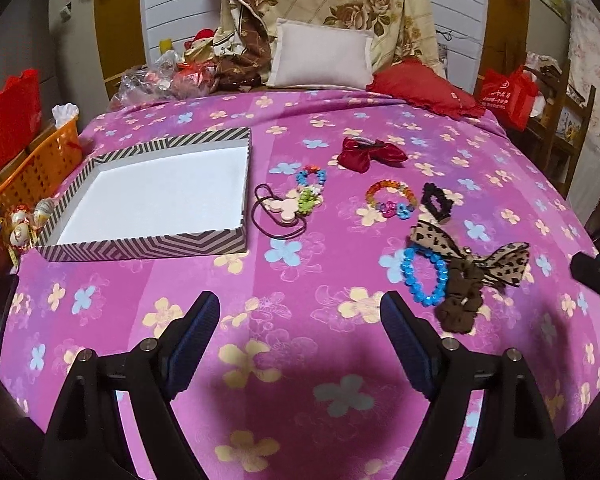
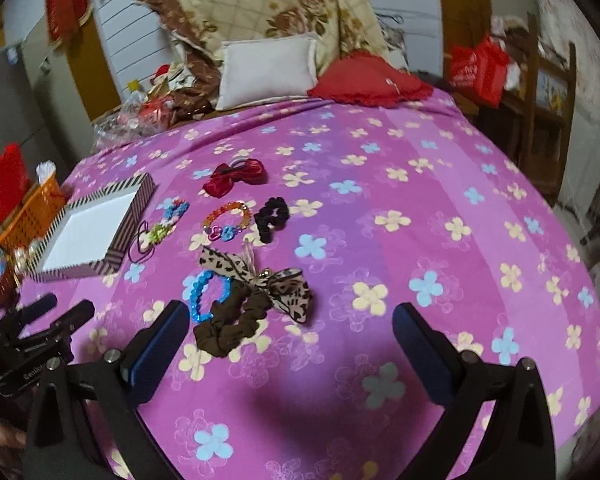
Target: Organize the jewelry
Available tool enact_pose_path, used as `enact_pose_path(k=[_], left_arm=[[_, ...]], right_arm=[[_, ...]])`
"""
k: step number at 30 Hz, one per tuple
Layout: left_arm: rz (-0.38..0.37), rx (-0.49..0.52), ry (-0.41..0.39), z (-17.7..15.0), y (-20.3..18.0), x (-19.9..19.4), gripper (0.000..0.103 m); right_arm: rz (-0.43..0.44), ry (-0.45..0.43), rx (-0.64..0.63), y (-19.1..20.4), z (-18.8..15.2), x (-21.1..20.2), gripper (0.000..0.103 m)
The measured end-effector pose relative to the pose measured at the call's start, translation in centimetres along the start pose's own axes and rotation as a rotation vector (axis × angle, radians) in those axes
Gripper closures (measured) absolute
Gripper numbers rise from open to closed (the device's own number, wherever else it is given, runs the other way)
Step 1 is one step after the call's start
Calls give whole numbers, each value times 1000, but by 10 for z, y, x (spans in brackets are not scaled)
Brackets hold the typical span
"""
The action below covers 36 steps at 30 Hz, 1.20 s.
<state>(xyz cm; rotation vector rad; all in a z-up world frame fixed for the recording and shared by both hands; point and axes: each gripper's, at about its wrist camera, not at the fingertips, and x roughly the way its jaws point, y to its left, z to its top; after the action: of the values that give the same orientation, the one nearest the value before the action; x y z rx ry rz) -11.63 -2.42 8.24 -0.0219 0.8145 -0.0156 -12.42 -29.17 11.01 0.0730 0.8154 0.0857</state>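
Note:
An empty striped box (image 1: 148, 240) with a white floor sits on the purple flowered bedspread, also in the right wrist view (image 2: 100, 236). To its right lie a red bow (image 1: 370, 153), a hair tie with pink flowers (image 1: 278, 210), a flower bracelet (image 1: 311, 190), a rainbow bead bracelet (image 1: 392, 198), a black scrunchie (image 1: 436, 200), a leopard bow (image 1: 476, 254), a blue bead bracelet (image 1: 424, 276) and a brown scrunchie (image 1: 462, 300). My left gripper (image 1: 300, 316) is open and empty above the bedspread. My right gripper (image 2: 290, 328) is open and empty, close to the brown scrunchie (image 2: 236, 326).
An orange basket (image 1: 40, 164) and red bag stand left of the bed. A white pillow (image 1: 322, 56), a red cushion (image 1: 424, 90) and folded quilts lie at the head. A wooden shelf with a red bag (image 1: 508, 96) stands at the right.

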Motion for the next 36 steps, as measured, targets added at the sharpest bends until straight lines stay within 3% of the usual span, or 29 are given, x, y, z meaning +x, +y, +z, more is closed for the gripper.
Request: enact_pose_path(k=[4,13,36], left_arm=[[4,5,3,-1,-5,-1,38],[22,8,-1,-3,-4,1,38],[46,-10,5,-5,-2,7,38]], right_arm=[[-37,-33,-29,4,-3,-7,0],[-14,-5,17,-1,-6,0,0],[-43,22,-10,6,-9,10,0]])
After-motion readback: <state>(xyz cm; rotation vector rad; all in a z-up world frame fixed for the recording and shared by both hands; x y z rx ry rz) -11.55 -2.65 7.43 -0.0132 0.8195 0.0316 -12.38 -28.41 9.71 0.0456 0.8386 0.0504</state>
